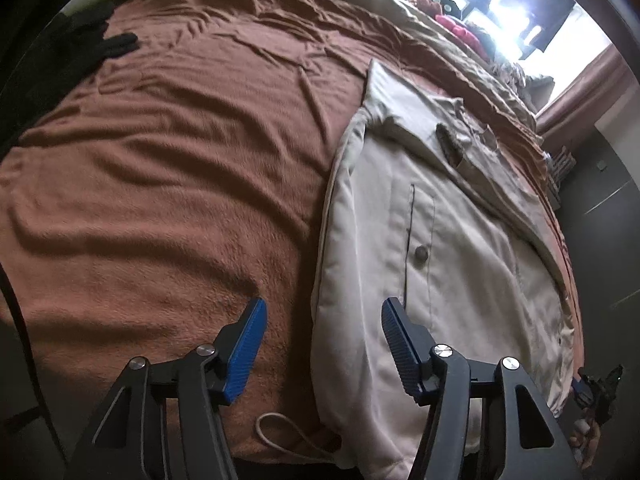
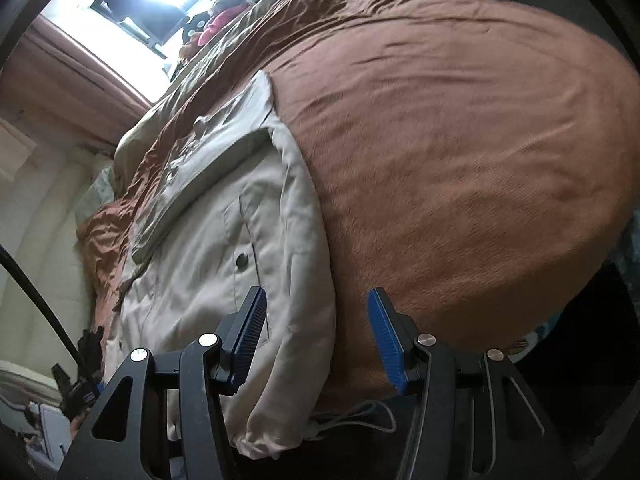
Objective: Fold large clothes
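A beige jacket [image 1: 460,280] lies flat on a brown blanket [image 1: 160,160], its pocket flap and button [image 1: 421,254] facing up. My left gripper [image 1: 324,306] hovers open over the jacket's folded long edge near the hem; the pads press on nothing. In the right wrist view the same jacket [image 2: 200,240] runs down the left side of the blanket [image 2: 460,160]. My right gripper [image 2: 316,294] is open above the jacket's hem edge, also holding nothing. A pale drawstring loop [image 2: 360,416] trails from the hem, and the drawstring [image 1: 280,436] shows below the left gripper too.
A black garment [image 1: 104,44] lies at the blanket's far left corner. An olive duvet [image 1: 400,8] and a pile of colourful items [image 1: 460,28] sit under the bright window. The other gripper [image 1: 596,392] shows at the bed's edge. A black cable [image 2: 36,292] crosses the left side.
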